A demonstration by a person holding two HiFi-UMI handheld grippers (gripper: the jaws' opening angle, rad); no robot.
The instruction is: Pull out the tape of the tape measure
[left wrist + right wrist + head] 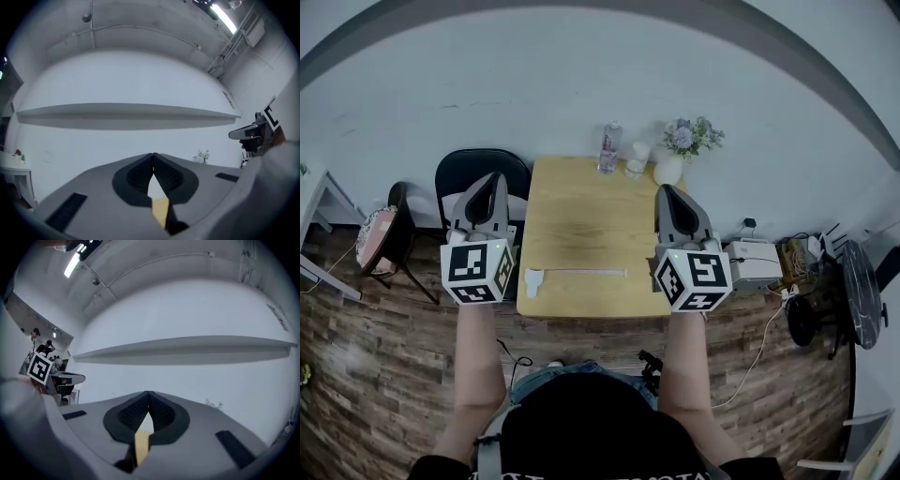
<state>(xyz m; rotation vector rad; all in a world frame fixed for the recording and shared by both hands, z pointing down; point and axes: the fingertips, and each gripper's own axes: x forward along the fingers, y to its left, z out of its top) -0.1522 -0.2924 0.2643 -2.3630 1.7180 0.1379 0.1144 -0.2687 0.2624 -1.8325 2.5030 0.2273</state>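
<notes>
A white tape measure [532, 282] lies near the front left corner of the wooden table [581, 216]. A thin strip of tape [586, 273] runs from it to the right along the tabletop. My left gripper [494, 178] is held up over the table's left edge, shut and empty. My right gripper [667, 191] is held up at the table's right edge, also shut with nothing in it. Both are apart from the tape measure. In the left gripper view the left gripper [153, 155] faces the white wall with its pads meeting. The right gripper [148, 393] shows the same in its own view.
A water bottle [609, 148], a white cup [638, 158] and a vase of flowers [682, 150] stand along the table's far edge. A black chair [465, 174] and a stool [379, 234] are at the left. A white box [756, 262] with cables sits on the floor at the right.
</notes>
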